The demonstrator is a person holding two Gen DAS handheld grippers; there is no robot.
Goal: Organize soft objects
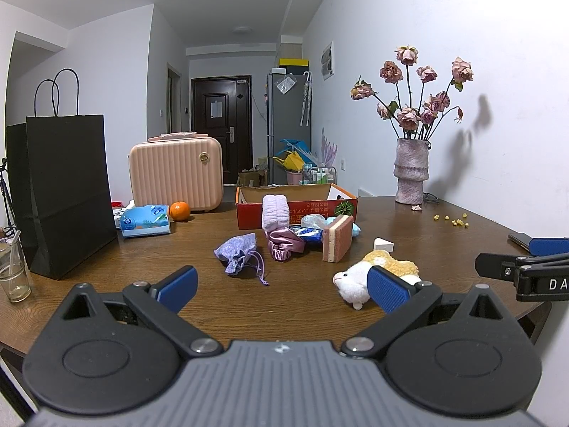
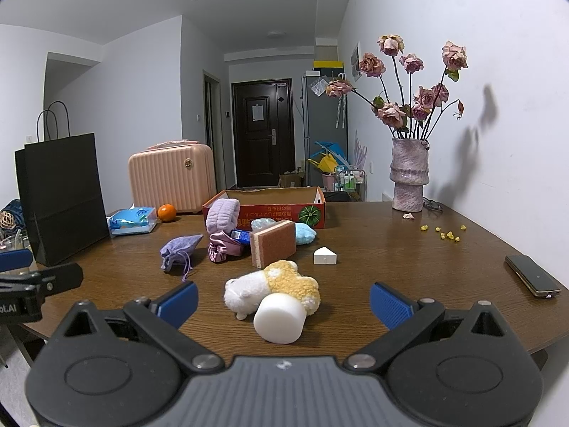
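Observation:
Soft things lie scattered on the brown table in front of an open red cardboard box. A white-and-yellow plush toy lies nearest, with a white foam cylinder against it. Behind are a lilac drawstring pouch, a pink satin pouch, a lilac fluffy roll, an orange sponge and a white foam wedge. My left gripper and right gripper are both open and hold nothing.
A black paper bag, a pink case, a tissue pack and an orange stand at the left. A vase of dried roses is at the back right, a phone near the right edge, a glass at the left edge.

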